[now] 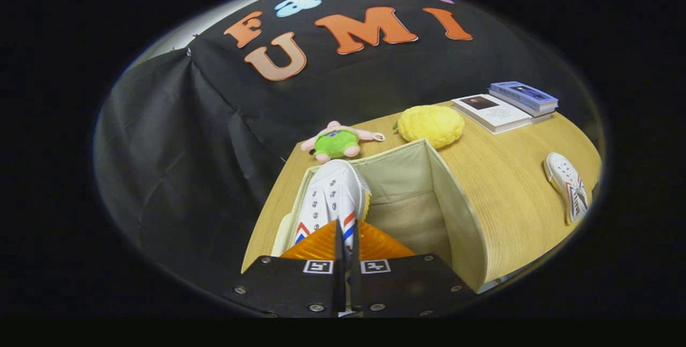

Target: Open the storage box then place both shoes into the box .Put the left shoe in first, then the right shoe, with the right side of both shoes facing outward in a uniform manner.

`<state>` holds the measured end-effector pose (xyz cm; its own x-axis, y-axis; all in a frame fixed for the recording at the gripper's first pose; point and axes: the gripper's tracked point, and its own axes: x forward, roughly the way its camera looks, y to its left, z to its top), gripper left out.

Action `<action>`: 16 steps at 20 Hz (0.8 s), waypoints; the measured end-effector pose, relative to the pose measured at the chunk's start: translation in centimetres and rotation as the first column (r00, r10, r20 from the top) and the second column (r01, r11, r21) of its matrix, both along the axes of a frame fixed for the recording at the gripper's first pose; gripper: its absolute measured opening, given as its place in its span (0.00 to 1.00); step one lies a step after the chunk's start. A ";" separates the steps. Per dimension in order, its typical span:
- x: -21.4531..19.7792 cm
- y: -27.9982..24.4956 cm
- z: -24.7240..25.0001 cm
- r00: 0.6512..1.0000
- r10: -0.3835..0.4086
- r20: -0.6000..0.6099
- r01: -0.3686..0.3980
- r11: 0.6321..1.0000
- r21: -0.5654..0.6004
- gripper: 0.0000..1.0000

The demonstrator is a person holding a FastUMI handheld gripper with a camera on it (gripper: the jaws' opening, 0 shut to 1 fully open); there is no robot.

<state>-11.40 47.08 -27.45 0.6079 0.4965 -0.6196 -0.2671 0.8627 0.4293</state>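
gripper view | tongs (347, 233) clamp white shoe (332, 197) | over open box (429, 186)

The beige fabric storage box (407, 186) stands open on the bench. One white shoe (332, 197) with red-blue stripes sits inside along its left wall; the other shoe (568, 186) lies well apart on the bench.
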 end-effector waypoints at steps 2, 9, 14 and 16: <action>-0.2 0.8 1.3 0.999 0.027 0.022 -0.028 0.999 0.033 0.18; 2.1 -2.8 3.7 0.989 0.030 0.147 -0.023 0.999 -0.049 0.99; 4.4 -7.9 4.9 0.980 -0.038 0.195 0.053 0.996 -0.073 0.99; 5.3 -10.8 4.7 0.977 -0.082 0.197 0.098 0.992 -0.076 0.99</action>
<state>-6.11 36.33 -22.71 0.7600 0.3848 -0.5238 -0.2573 0.9182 0.3013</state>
